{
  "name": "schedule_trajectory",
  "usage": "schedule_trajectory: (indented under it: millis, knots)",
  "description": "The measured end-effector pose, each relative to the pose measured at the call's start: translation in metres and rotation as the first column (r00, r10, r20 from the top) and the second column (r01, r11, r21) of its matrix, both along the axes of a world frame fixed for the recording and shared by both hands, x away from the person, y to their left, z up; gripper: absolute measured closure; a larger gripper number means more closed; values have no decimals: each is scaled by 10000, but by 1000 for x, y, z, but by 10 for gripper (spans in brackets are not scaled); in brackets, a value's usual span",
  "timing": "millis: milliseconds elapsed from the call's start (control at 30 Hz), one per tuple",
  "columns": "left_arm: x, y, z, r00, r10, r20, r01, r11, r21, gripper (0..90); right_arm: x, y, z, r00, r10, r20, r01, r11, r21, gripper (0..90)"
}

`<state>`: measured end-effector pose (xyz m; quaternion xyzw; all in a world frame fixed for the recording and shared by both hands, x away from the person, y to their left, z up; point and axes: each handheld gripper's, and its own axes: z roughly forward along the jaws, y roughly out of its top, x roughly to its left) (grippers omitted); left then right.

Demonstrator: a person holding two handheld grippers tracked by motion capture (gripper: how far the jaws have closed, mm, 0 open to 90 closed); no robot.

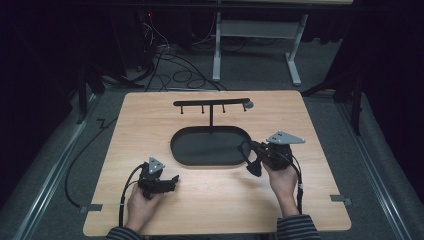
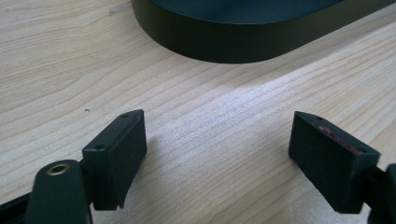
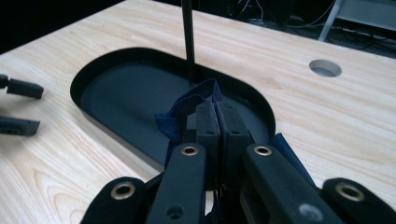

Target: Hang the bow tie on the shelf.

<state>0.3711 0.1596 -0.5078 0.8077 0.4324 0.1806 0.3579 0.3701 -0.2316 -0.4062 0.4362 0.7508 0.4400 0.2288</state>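
One dark blue cloth strip point(image 3: 187, 109) clamped in right claw point(image 3: 217, 114), unlabelled

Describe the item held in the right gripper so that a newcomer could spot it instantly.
Start at the black oval tray mid-table. At its right rim the right gripper pinches a dark blue strap. It is the one soft fabric thing among hard black parts.

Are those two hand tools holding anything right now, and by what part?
The right tool is shut on a dark blue strap, pinching it just below its upstanding loop, over the black tray. The left tool is open and holds nothing.
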Motion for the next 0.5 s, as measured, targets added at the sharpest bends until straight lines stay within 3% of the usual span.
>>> schedule_trajectory:
  millis: [500]
  knots:
    - [0,0,0,10000,-1,-1,1,10000,0,198,17,9,12,9996,-34,271,34,10000,-11,900]
